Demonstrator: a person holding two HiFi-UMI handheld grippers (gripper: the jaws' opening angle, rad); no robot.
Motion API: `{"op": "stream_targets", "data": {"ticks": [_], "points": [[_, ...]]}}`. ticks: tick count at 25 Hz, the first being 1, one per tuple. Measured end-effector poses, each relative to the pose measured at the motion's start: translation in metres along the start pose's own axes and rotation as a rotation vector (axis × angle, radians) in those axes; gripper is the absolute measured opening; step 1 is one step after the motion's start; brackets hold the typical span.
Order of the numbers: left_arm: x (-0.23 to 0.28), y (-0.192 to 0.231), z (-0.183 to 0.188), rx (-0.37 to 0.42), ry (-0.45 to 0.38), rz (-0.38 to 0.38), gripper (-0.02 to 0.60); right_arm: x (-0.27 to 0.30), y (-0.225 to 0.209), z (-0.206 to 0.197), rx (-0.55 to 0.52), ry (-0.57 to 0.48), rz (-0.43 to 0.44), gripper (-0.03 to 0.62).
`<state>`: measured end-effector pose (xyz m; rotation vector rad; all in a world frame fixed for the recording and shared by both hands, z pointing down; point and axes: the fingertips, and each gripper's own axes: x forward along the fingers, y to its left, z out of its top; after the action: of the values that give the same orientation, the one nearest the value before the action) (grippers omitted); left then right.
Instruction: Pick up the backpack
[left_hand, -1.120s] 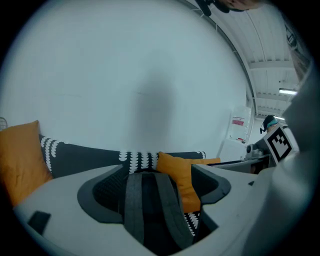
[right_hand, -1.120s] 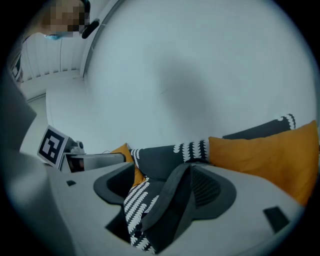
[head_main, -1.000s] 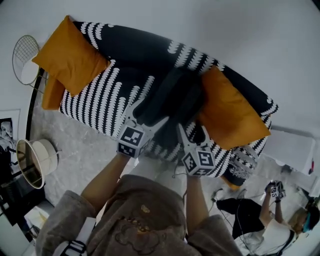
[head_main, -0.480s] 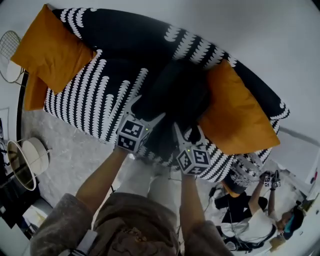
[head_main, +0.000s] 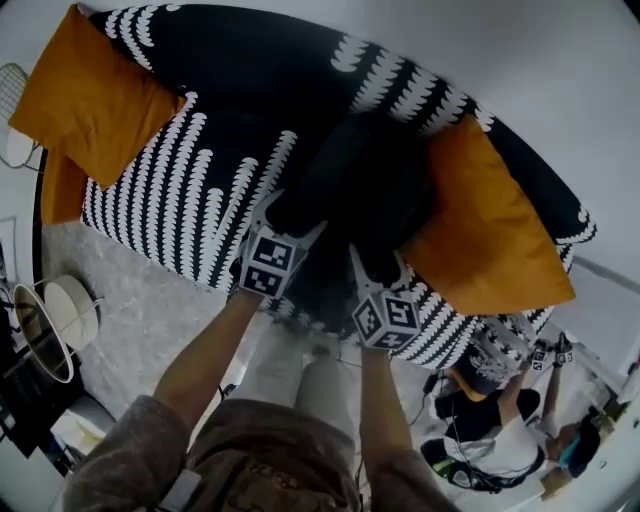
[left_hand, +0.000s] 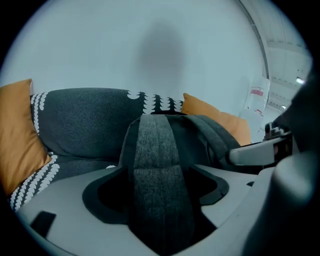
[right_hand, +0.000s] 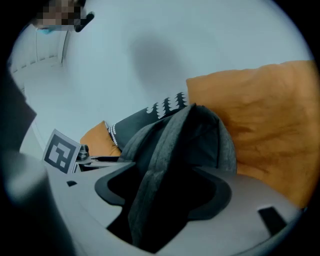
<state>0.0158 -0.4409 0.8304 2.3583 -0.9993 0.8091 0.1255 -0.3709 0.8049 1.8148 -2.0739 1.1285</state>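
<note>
A dark grey backpack (head_main: 362, 185) stands on the seat of a black sofa with white pattern (head_main: 200, 190), leaning by an orange cushion (head_main: 490, 240). My left gripper (head_main: 290, 216) sits at the backpack's lower left. In the left gripper view a grey shoulder strap (left_hand: 156, 155) runs between its wide jaws, which are closing; the pads do not press on it. My right gripper (head_main: 377, 260) is at the backpack's lower right. Another grey strap (right_hand: 159, 170) passes between its spread jaws, with gaps on both sides.
A second orange cushion (head_main: 90, 90) lies at the sofa's left end. A round lamp shade (head_main: 45, 320) stands on the floor at the left. A person (head_main: 500, 440) crouches on the floor at lower right, beyond the sofa's right end.
Both grippers have come down and forward onto the backpack, side by side. Their jaws now straddle its straps. The backpack has not moved.
</note>
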Motion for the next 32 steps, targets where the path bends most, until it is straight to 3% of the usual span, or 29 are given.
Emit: {"op": "stream_targets", "data": {"ticks": [3, 6, 7, 11, 14, 15, 19, 24, 32], "points": [[0.002, -0.003, 0.001, 0.0, -0.001, -0.023, 0.367, 0.003, -0.003, -0.005, -0.003, 0.015, -0.003, 0.276], [0.002, -0.006, 0.0, -0.017, -0.002, -0.024, 0.316, 0.005, -0.001, -0.009, -0.002, 0.031, 0.015, 0.171], [0.002, -0.007, 0.0, -0.022, 0.001, -0.024, 0.308, 0.005, 0.0, -0.011, 0.003, 0.035, 0.026, 0.11], [0.001, -0.017, 0.001, -0.025, 0.024, -0.04, 0.262, 0.003, -0.001, -0.011, 0.053, 0.027, 0.058, 0.047], [-0.006, -0.017, 0.0, -0.04, 0.029, -0.08, 0.055, 0.003, 0.006, -0.015, 0.094, 0.021, 0.07, 0.031], [-0.007, -0.019, -0.001, -0.037, 0.03, -0.093, 0.041, 0.002, 0.006, -0.015, 0.101, 0.019, 0.071, 0.029], [-0.014, -0.026, 0.001, -0.01, 0.024, -0.102, 0.031, -0.007, 0.009, -0.014, 0.091, 0.018, 0.085, 0.025], [-0.033, -0.035, 0.028, 0.019, -0.008, -0.102, 0.029, -0.024, 0.025, 0.01, 0.022, -0.018, 0.116, 0.023], [-0.097, -0.057, 0.1, 0.053, -0.103, -0.124, 0.028, -0.085, 0.072, 0.097, -0.088, -0.173, 0.173, 0.021]]}}
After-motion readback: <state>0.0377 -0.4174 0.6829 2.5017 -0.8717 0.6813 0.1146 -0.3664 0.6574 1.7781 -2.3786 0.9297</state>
